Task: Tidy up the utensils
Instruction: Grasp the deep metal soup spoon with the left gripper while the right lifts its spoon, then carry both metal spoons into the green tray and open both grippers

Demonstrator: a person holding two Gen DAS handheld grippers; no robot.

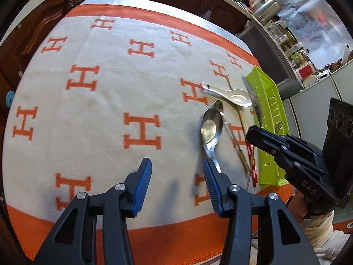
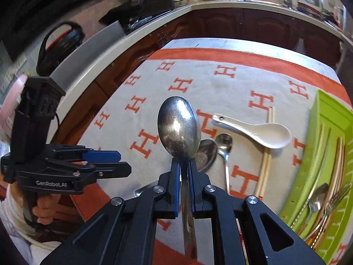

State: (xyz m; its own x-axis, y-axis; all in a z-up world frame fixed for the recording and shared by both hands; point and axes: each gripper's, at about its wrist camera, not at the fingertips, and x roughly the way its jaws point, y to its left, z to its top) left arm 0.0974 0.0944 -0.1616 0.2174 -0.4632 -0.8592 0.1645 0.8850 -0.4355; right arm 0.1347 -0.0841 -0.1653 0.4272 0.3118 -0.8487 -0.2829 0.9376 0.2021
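My right gripper [image 2: 183, 165] is shut on the handle of a large metal spoon [image 2: 178, 125], held above the cloth with its bowl pointing away. In the left wrist view this gripper [image 1: 253, 133] hovers beside the green tray [image 1: 268, 101]. My left gripper [image 1: 177, 167] is open and empty, low over the cloth, just left of a metal spoon [image 1: 210, 128] lying there. A white ceramic spoon [image 1: 229, 95] [image 2: 260, 130], wooden chopsticks [image 1: 239, 119] [image 2: 265, 159] and a smaller metal spoon [image 2: 224, 145] lie on the cloth. The tray [image 2: 317, 132] holds forks, chopsticks and a spoon.
The table is covered by a white cloth with orange H letters and an orange border [image 1: 154, 240]. Dark wooden cabinets [image 2: 242, 24] and a cluttered counter [image 1: 278, 33] stand behind. The left gripper also shows in the right wrist view [image 2: 110, 161].
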